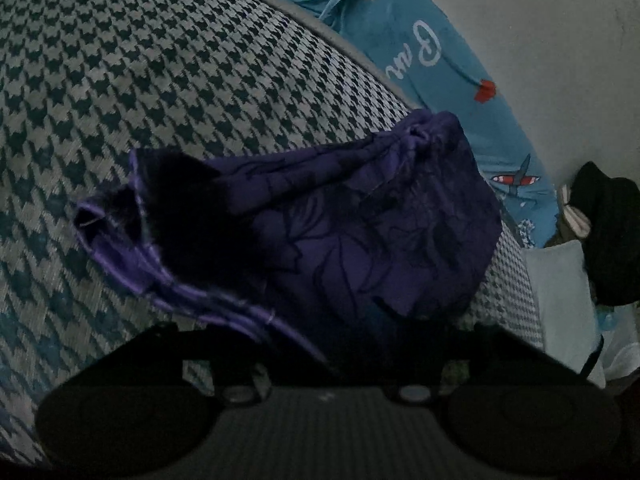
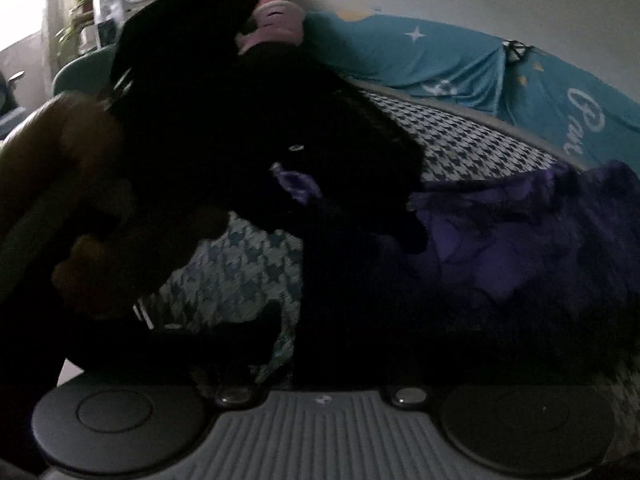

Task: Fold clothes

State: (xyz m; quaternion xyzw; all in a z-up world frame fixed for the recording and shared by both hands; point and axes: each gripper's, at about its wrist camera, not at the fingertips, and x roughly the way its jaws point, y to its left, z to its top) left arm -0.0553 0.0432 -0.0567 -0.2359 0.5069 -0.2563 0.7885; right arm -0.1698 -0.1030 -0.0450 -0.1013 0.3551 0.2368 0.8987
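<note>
Houndstooth fabric in dark teal and grey covered the bed, the largest surface in both views, and most of its left and near stretch lay bare in the left wrist view. Along its far edge ran a blue printed sheet with white lettering, cut off at the top of the frame, against a pale wall.

On the bed near that far edge lay the purple garment, bunched and creased, with a dark line print and a paler satin hem trailing toward the near side. Its near part sank into shadow under the left tongs, whose fingers were too dark to separate, so I could not tell whether they were apart or closed on cloth.

From the right wrist view a large black mass filled the left half and hid much of the bed; what it was could not be made out. The right tongs were lost in the same darkness, their state impossible to tell. Beyond the bed's right end sat a dark heap, barely legible.
</note>
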